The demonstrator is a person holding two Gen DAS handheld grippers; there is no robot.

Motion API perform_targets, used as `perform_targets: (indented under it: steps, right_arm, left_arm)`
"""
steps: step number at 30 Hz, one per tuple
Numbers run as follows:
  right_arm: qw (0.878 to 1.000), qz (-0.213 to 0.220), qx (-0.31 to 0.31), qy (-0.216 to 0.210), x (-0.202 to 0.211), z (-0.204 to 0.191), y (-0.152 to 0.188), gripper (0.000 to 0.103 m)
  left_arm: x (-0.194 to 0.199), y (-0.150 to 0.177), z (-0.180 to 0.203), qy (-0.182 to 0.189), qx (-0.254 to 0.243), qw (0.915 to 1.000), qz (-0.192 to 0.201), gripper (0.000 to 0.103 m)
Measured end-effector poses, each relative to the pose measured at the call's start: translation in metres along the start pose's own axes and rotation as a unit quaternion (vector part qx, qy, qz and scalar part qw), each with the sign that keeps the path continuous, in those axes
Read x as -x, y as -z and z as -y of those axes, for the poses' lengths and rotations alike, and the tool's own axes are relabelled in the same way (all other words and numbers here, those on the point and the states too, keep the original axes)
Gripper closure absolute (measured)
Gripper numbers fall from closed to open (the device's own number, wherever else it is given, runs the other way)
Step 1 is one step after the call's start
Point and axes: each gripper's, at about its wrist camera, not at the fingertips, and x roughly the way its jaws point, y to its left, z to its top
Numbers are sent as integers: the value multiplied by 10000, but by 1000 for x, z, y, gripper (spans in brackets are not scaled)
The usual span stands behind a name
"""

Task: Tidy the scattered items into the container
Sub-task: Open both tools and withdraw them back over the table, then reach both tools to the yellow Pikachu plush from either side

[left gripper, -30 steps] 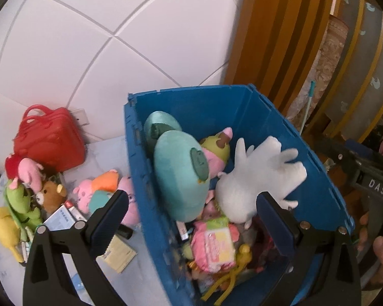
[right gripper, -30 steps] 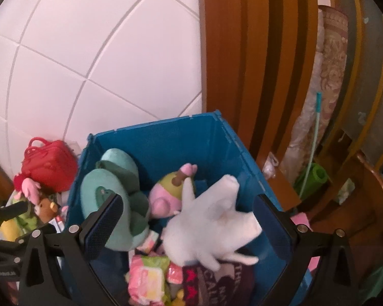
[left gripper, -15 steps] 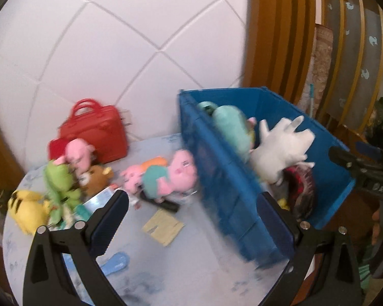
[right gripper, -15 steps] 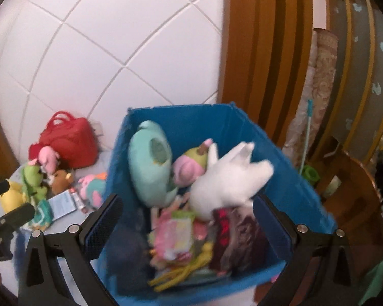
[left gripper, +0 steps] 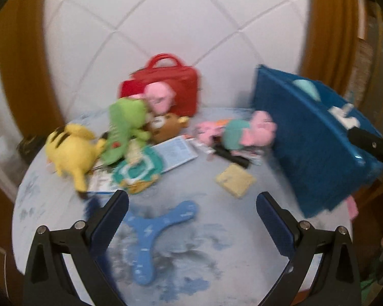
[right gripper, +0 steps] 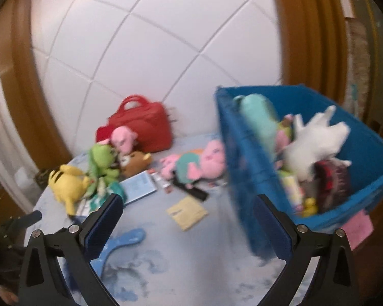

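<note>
On the round table [left gripper: 63, 219], toys lie scattered to the left of the blue bin [right gripper: 370, 153], which stands at the table's right edge and already holds a white plush [right gripper: 316, 140], a teal one and other soft things. Left gripper [left gripper: 191, 219]: jaws wide apart, nothing between them, hanging over bare tabletop with a blue three-armed toy [left gripper: 150, 232] just below. Right gripper [right gripper: 186, 221]: likewise spread and empty, beside the bin's near wall. Loose on the table: yellow plush [left gripper: 69, 150], green plush [left gripper: 125, 125], brown bear [left gripper: 166, 127], pink-and-teal plush [left gripper: 237, 132] just beside the bin, a tan card [left gripper: 235, 181], a booklet [left gripper: 176, 153]; a red bag [left gripper: 163, 86] sits at the back. Both views are blurred. Step in hand, as I read it: between items, picking the next target. The flat toy and card would need a low, edge-on pinch; the plush near the bin looks the easier grab.
</note>
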Motion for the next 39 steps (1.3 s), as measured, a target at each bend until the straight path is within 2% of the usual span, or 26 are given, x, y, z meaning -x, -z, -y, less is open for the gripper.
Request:
perform_targets:
  steps: [5, 11, 16, 20, 25, 28, 31, 37, 39]
  right_arm:
    - [9976, -411, 96, -555, -67, -37, 5, 0]
    - [9892, -823, 70, -1211, -142, -76, 5, 0]
    - [9804, -1292, 224, -1470, -190, -132, 10, 0]
    - [9799, -1308, 342, -1466, -208, -183, 11, 0]
    - [9848, -1249, 290, -1173, -218, -251, 24, 0]
    - [9868, -1299, -74, -964, -224, -293, 40, 0]
    - [9836, -1554, -266, -872, -237, -330, 53, 0]
    - [9806, -1804, -346, -685, -259, -371, 68, 0]
    - [9801, -1834, -302, -696, -270, -381, 68, 0]
  left_arm:
    - [-26, 3, -55, -523, 361, 9976, -284, 1]
    - [-47, 16, -130, -1092, 884, 9885, -550, 1]
    - [-54, 24, -202, -1162, 1292, 9825, -668, 2]
    - [-60, 24, -256, -952, 1268, 9854, -623, 2]
    - [-72, 25, -330, -609, 801, 9929, -630, 2]
    - [-80, 26, -376, -591, 523, 9939, -776, 2]
    - [-87, 22, -420, -511, 373, 9940, -892, 2]
    - [-112, 15, -468, -562, 209, 9934, -980, 2]
    - [-124, 13, -482, -698, 204, 9918, -1050, 2]
